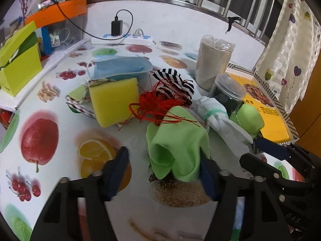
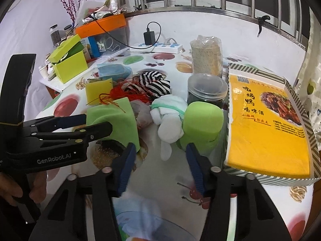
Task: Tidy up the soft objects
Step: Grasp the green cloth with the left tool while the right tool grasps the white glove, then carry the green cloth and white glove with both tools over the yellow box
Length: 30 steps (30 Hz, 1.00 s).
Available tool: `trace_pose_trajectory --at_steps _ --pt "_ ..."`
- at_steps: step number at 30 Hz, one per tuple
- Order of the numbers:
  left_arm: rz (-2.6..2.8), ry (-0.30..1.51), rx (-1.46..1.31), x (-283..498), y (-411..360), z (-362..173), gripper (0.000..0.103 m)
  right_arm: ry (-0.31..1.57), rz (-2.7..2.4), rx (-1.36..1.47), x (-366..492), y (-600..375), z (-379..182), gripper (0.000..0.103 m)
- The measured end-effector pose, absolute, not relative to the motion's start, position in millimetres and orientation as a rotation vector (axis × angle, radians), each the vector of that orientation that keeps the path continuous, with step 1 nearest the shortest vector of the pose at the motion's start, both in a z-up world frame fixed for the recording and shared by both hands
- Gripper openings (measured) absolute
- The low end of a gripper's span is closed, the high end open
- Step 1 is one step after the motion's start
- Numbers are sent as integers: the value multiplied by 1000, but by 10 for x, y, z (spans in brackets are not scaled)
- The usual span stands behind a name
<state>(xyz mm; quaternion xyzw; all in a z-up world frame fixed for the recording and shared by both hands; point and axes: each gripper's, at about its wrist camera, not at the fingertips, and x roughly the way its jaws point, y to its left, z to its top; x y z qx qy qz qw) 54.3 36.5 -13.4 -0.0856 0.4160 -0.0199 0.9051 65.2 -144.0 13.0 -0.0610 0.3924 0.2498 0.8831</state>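
A pile of soft things lies mid-table: a yellow sponge, a blue face mask, a striped cloth, red string, a knotted white sock bundle and a green roll. A light green cloth lies draped at the near side. My left gripper straddles it with its jaws apart; the right pad touches the cloth, the left pad stands clear. My right gripper is open around the white sock's hanging tip, beside the green roll.
A clear jar and a wrapped beige roll stand behind the pile. A yellow printed box lies at the right edge. A power strip, a lime box and an orange-lidded bin sit at the back left.
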Motion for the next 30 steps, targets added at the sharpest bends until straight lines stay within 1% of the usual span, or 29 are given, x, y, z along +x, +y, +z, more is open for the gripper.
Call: trace_pose_trajectory --at_steps 1,2,4,5,6,7,10,12,13,27,29,30 --pt "-45 866 -182 558 367 -153 44 822 515 -124 680 -1441 112 45" --pt "-50 873 -189 570 372 -173 41 826 511 -121 697 -1443 98 44" --pt "-59 877 -195 578 376 -198 28 836 502 -115 739 -1449 65 41" --pt "-64 879 -196 578 379 -208 26 841 498 -112 759 -1450 48 41" --pt "-66 878 -197 575 380 -213 21 847 496 -109 786 -1450 27 36" --pt "-70 877 -198 575 380 -211 18 852 497 -108 804 -1446 12 28" --pt "-74 874 -197 559 393 -202 15 877 513 -99 851 -1439 -47 13" --pt "-75 869 -199 525 410 -187 14 886 524 -95 855 -1433 -71 8" --pt "-75 867 -199 506 418 -180 14 889 529 -93 849 -1435 -77 7" --pt "-86 874 -203 130 587 -108 13 908 612 -75 613 -1499 -48 6" --pt "-87 872 -190 112 590 -113 16 903 614 -77 598 -1496 -23 6" --pt "-86 873 -190 117 596 -123 22 896 616 -83 592 -1489 -11 6"
